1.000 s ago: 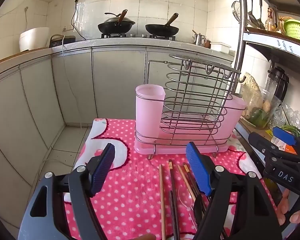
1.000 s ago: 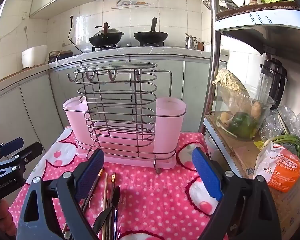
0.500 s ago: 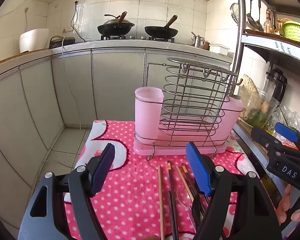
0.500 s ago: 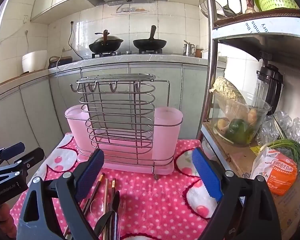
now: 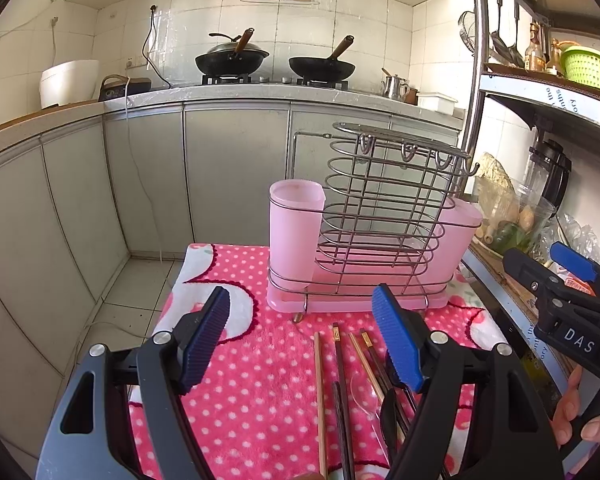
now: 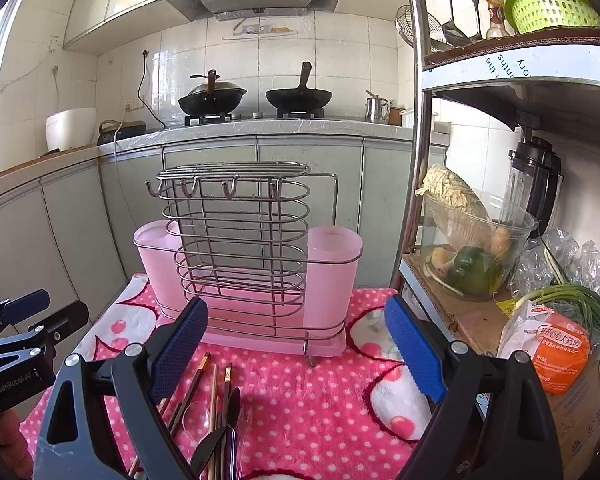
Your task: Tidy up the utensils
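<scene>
Both grippers, left and right, gape empty and have pulled back and up, so the rack looks farther. Chopsticks and spoons lie untouched on the near cloth; sorting hasn't begun.

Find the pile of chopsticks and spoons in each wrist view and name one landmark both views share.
Left wrist view: utensil pile lies lower centre-right on the pink cloth.
Right wrist view: it lies lower centre-left.
Shared landmark: the pink holder with wire rack.
</scene>
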A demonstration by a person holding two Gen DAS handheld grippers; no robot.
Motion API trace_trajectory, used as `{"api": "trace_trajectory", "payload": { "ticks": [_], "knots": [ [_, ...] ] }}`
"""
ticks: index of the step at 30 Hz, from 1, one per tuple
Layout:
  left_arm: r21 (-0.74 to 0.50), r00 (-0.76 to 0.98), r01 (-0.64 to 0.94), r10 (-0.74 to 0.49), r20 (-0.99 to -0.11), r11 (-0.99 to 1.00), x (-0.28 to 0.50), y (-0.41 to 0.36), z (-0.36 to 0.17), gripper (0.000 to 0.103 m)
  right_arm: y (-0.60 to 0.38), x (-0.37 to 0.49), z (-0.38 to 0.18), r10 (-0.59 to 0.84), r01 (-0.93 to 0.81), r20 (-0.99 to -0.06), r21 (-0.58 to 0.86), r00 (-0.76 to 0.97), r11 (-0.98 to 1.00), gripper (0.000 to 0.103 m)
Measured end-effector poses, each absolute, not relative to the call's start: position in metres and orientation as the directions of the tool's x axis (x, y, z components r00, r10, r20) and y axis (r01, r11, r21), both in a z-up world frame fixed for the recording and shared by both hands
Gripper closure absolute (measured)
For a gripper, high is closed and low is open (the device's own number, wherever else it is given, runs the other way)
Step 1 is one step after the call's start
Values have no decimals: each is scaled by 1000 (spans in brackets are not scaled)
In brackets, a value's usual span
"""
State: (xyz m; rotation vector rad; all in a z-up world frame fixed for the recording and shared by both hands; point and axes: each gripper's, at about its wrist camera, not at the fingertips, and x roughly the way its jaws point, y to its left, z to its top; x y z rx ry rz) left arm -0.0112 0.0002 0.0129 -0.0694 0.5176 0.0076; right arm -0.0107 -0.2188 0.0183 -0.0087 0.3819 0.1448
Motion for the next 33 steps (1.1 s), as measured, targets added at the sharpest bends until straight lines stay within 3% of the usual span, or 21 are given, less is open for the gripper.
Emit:
{"api": "trace_trajectory", "payload": {
  "ticks": [33],
  "knots": [
    [-78, 874, -24, -17, -486, 997, -18, 0, 17, 29, -218, -16, 22, 135, -140, -359, 11, 924, 990, 14]
  ]
}}
